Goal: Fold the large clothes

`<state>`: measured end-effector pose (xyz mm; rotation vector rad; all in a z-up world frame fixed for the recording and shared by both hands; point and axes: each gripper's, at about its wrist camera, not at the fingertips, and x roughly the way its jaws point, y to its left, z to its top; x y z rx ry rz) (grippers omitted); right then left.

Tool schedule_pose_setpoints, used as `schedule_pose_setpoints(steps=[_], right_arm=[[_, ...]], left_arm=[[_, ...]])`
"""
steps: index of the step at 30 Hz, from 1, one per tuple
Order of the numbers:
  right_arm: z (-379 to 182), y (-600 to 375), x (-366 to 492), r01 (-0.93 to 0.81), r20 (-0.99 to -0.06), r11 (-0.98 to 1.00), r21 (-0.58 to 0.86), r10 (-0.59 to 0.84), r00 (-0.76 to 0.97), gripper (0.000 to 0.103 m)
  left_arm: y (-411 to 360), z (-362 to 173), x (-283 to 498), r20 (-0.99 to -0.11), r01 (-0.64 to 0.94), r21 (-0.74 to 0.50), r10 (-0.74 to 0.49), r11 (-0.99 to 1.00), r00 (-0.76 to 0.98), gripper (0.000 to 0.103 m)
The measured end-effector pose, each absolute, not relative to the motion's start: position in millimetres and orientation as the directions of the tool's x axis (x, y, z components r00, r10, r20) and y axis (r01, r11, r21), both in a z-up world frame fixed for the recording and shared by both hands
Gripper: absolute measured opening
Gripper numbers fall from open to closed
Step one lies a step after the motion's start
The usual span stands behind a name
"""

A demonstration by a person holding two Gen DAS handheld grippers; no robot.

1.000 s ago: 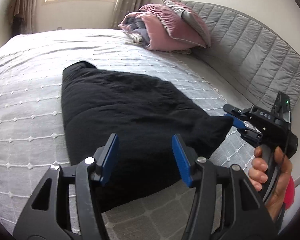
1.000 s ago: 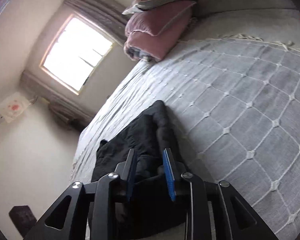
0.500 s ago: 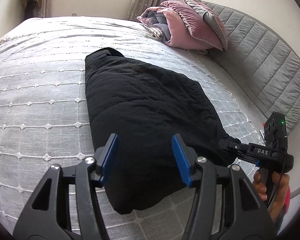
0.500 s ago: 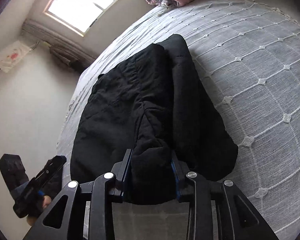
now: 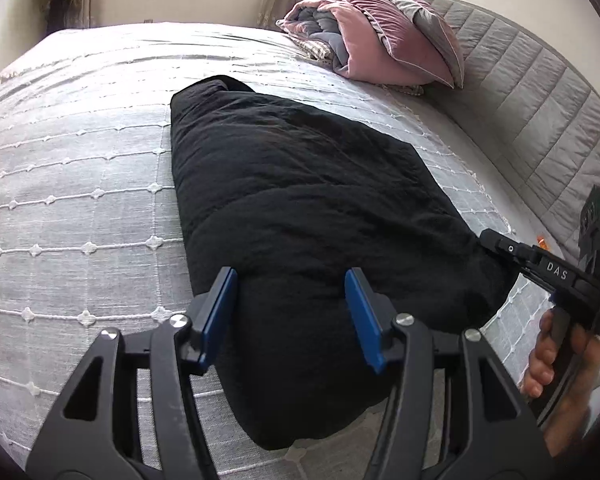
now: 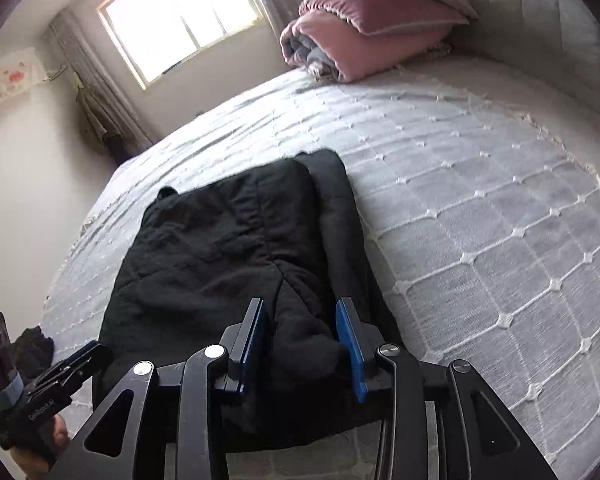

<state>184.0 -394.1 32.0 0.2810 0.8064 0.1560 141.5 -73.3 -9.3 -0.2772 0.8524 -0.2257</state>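
A large black garment (image 5: 300, 216) lies folded lengthwise on the grey quilted bed (image 5: 72, 184); it also shows in the right wrist view (image 6: 228, 248). My left gripper (image 5: 290, 314) is open, its blue pads either side of the garment's near end. My right gripper (image 6: 302, 336) is partly closed on a bunched near corner of the garment, which fills the gap between the pads. In the left wrist view the right gripper (image 5: 492, 242) shows at the garment's right corner. In the right wrist view the left gripper (image 6: 96, 354) is at the lower left.
Pink and grey pillows and a folded duvet (image 5: 372, 48) are stacked at the bed's head by the padded grey headboard (image 5: 540, 120). A window (image 6: 184, 16) with curtains is on the far wall. A small dark item (image 6: 32, 350) lies on the bed at lower left.
The right gripper has carried the garment's corner down onto the bed, laying the fold flat. The left gripper has closed in on the near end and stays open.
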Motion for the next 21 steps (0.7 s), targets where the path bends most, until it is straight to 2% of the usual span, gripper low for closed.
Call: schedule_pose_setpoints(steps=[2,7,12,15,21], right_arm=[[40,-386,187,-0.039,-0.664,0.963,0.265,0.212,0.717,0.038],[49,-364,200,-0.149,-0.632,0.959,0.243,0.273,0.725,0.038],[28,-355,230,-0.120,-0.719,0.975,0.185,0.217,0.660,0.038],[12,-365,242,-0.063,-0.754,0.986,0.154,0.158,0.637,0.038],[-17,-382,265,-0.059,-0.794,0.974,0.217,0.211,0.570,0.036]], left_arm=[[-60,-6,149,-0.711,0.058,-0.353,-0.308,0.934,0.632,0.057],[-44,4,178,-0.718,0.019,-0.341,-0.273,0.940,0.640,0.057],[-64,17,225,-0.741,0.033,-0.259,-0.220,0.965,0.635,0.057],[-80,17,252,-0.761,0.029,-0.260,-0.224,0.965,0.609,0.057],[-110,-15,296,-0.816,-0.023,-0.198,-0.152,0.980,0.558,0.057]])
